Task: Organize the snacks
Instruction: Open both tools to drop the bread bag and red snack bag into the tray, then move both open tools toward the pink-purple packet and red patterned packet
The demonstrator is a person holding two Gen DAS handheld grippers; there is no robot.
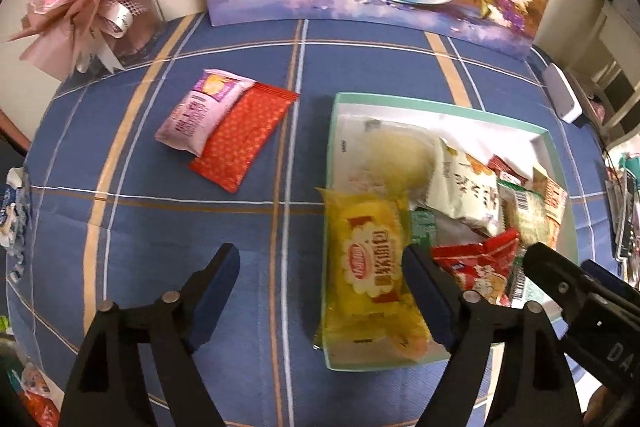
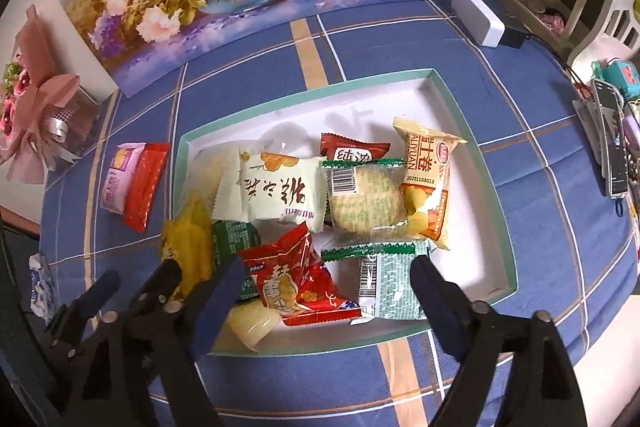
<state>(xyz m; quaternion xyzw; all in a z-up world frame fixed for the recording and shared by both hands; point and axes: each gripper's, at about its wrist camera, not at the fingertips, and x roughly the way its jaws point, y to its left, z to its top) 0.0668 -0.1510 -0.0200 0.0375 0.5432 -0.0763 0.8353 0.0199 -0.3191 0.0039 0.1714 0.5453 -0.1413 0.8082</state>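
1. Left wrist view: the left tool (image 1: 320, 273) stands with its jaws spread wide. Nothing is clamped between the pads.
2. Same view: the yellow packet (image 1: 370, 277) lies in the gap between the fingers, nearer the right finger, at the near left corner of the box (image 1: 334, 99). Whether that finger touches the packet cannot be told.
3. Same view: the left finger stands over bare blue checked cloth on the counter (image 1: 160, 227), well clear of any snack.
4. Same view: ahead and to the left of the tool, outside the box, a pink packet (image 1: 202, 111) lies overlapping a red packet (image 1: 244, 135) on the cloth.
5. Same view: the other tool's black finger shows at the right edge, just beside the right finger, over the box.
6. Right wrist view: the right tool (image 2: 328, 287) is likewise spread wide, gripping nothing.
7. Same view: between its fingers, in the near part of the box (image 2: 472, 143), lie a red snack bag (image 2: 292, 279) and a green-and-white packet (image 2: 390, 283). The right finger is at the edge of the green-and-white packet; contact cannot be confirmed.
8. Same view: further ahead in the box lie a white packet (image 2: 276, 191), a clear-wrapped biscuit (image 2: 364, 203) and an orange-and-yellow bag (image 2: 428, 183).
9. Same view: the left tool's fingers sit just left of this tool's left finger.
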